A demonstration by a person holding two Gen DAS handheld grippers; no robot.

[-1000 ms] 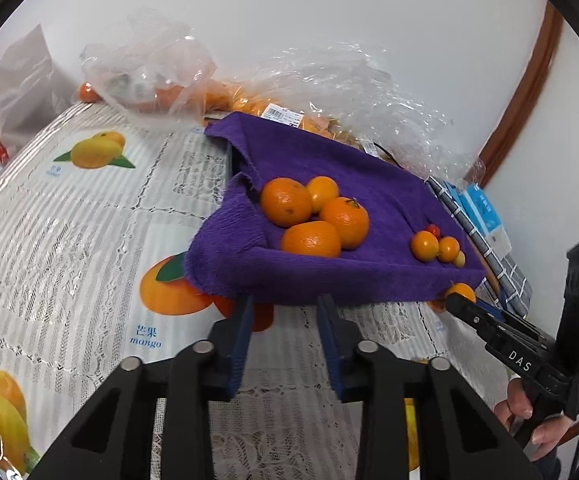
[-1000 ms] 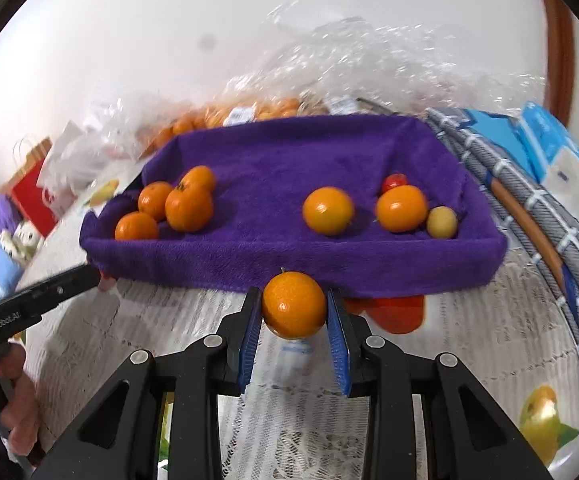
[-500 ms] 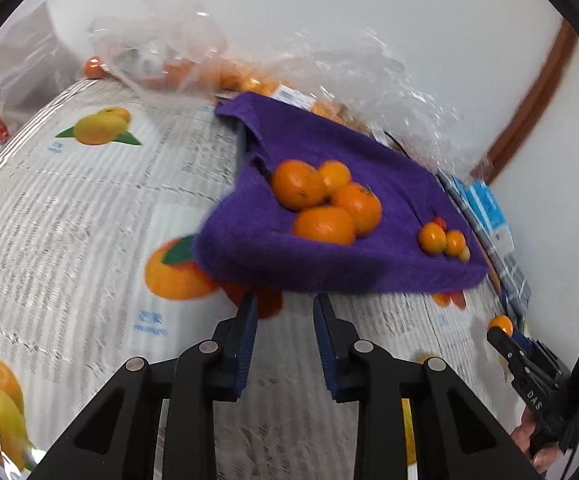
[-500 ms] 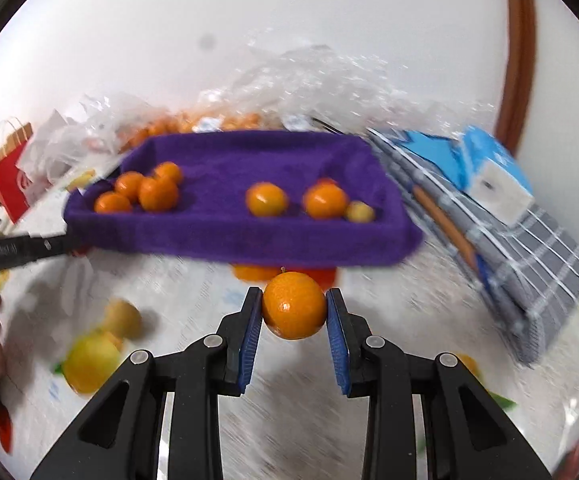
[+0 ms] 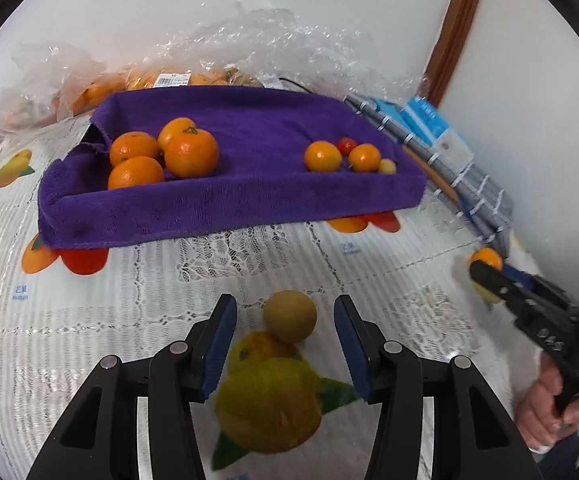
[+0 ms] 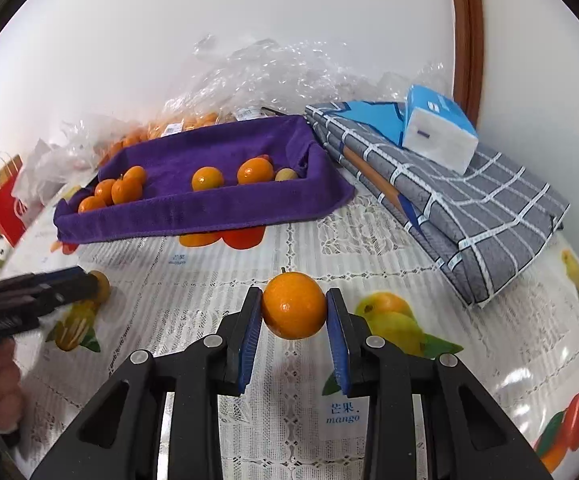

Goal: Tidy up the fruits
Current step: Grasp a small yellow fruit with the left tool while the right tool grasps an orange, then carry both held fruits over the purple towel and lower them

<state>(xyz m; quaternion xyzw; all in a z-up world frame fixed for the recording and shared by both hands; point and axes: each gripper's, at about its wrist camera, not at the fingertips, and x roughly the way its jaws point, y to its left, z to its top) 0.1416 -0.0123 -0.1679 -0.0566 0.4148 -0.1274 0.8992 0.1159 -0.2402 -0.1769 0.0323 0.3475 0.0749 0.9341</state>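
While opening, left claw (image 5: pixel 285 334) straddles tan fruit (image 5: pixel 290 317).

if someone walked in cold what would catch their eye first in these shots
Most striking is the purple towel-lined tray at the back of the table, with four oranges clustered at its left end and smaller fruits at its right. Next, the right gripper clamps a small orange above the fruit-print tablecloth. The left gripper, its jaws opening, straddles a tan round fruit on the cloth.
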